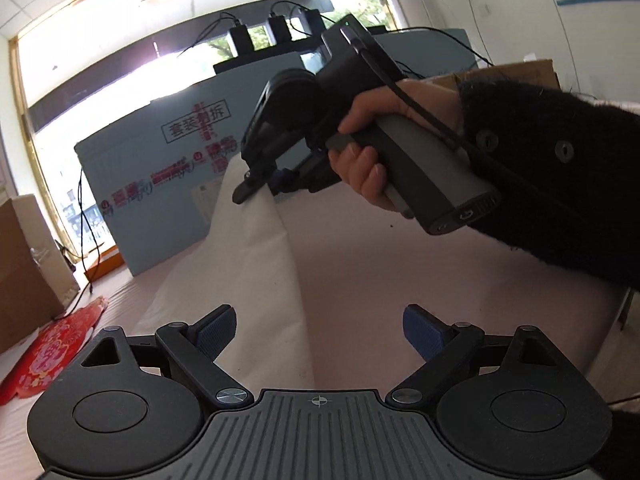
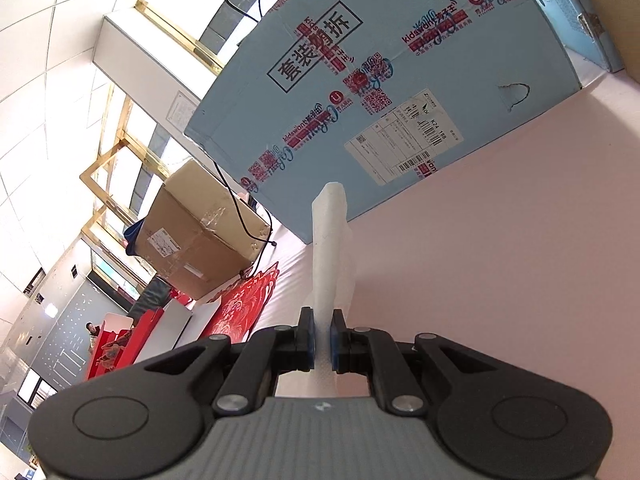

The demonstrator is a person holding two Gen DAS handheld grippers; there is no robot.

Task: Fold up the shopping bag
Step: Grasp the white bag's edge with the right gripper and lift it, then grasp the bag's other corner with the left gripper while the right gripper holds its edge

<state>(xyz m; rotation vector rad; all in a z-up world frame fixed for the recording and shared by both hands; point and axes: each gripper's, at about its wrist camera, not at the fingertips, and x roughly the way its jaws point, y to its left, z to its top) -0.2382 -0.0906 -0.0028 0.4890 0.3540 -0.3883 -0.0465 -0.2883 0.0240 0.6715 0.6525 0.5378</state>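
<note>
Right hand-held gripper (image 2: pixel 321 338), blue pads clamped on a white, matte, crinkled shopping bag (image 1: pixel 248 256); in its own view only a narrow upright strip of fabric shows, the rest cut off below. Left hand-held gripper (image 1: pixel 318 330), ribbed blue pads wide apart, nothing between them, hovering above the bag, which drapes in a lifted peak over the pale pink desk (image 1: pixel 420 272). Behind: a light-blue printed carton (image 2: pixel 400 92), a brown cardboard box (image 2: pixel 200 236), red paper cut-outs (image 1: pixel 52 352). A black sleeve (image 1: pixel 560 184) covers the right side.
</note>
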